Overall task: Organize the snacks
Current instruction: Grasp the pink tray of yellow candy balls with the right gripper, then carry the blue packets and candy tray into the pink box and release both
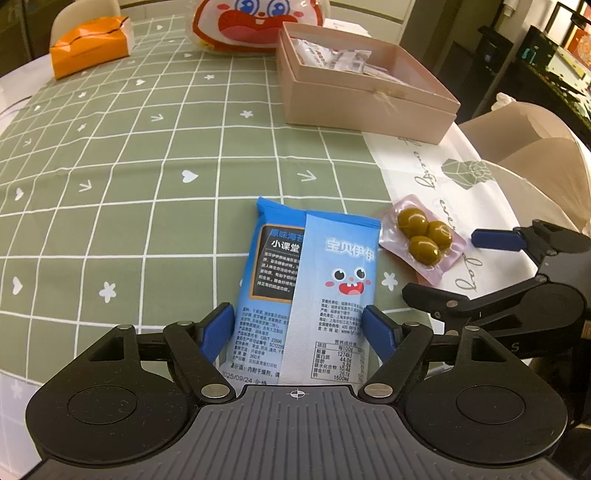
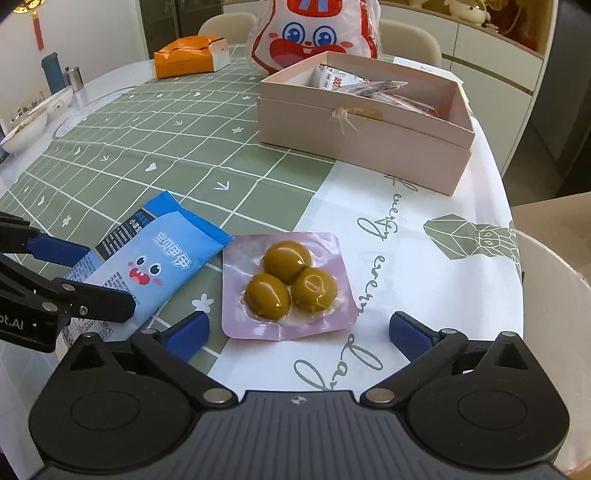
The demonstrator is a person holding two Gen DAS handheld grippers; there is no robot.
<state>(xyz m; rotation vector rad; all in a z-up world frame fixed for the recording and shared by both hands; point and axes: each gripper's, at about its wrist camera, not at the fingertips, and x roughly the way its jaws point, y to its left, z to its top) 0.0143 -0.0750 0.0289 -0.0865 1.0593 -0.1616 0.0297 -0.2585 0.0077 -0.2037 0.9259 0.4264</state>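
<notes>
A blue snack packet [image 1: 314, 280] lies flat on the green checked tablecloth; its near end sits between the pads of my left gripper [image 1: 301, 332], whose jaws stand close on both sides of it. The packet also shows in the right wrist view [image 2: 155, 258]. A pink pack of three olives [image 2: 288, 284] lies just ahead of my right gripper [image 2: 299, 332], which is open and empty, its pads wide on either side of the pack's near edge. The olive pack shows in the left wrist view too [image 1: 421, 240]. An open pink box [image 2: 365, 122] with wrapped snacks stands farther back.
A large cartoon-face bag [image 2: 314, 33] stands behind the box. An orange box [image 2: 188, 55] sits at the far left of the table. Bowls [image 2: 26, 129] and bottles stand at the left edge. Chairs flank the table's right side [image 1: 524, 147].
</notes>
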